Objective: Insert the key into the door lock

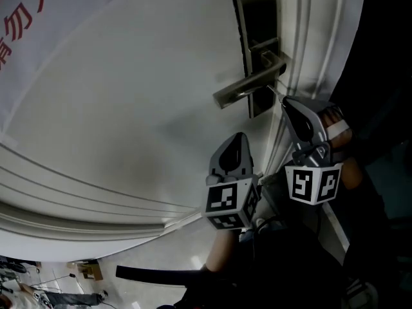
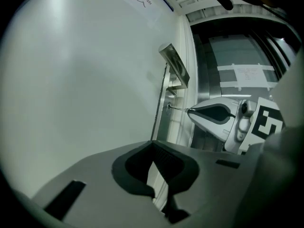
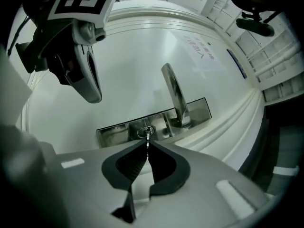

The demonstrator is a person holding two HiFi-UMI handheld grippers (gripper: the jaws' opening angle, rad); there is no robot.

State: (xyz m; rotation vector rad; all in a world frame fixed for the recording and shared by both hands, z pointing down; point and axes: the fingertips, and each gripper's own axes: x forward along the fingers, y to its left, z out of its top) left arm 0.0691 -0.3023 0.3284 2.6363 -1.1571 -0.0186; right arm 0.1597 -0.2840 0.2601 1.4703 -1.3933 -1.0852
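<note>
A steel lock plate (image 3: 118,129) with a lever handle (image 3: 173,91) is fixed to the white door (image 1: 129,108). My right gripper (image 3: 147,144) is shut on a thin metal key (image 3: 148,137), and the key's tip sits at the round keyhole (image 3: 145,132). In the left gripper view the key (image 2: 178,109) spans from the right gripper (image 2: 213,113) to the keyhole (image 2: 168,106); its depth cannot be judged. My left gripper (image 2: 153,144) is shut on nothing, below the handle (image 1: 248,85) and apart from the lock plate (image 1: 257,37). The head view shows the left gripper (image 1: 233,153) beside the right gripper (image 1: 302,118).
The moulded door frame (image 1: 309,50) runs just right of the lock. Beyond the frame is a dark opening with a glass panel (image 2: 242,56) and a paper notice (image 2: 247,75). Red lettering on a white sheet (image 1: 26,11) covers the door's far part. A person's dark sleeve (image 1: 270,262) is below.
</note>
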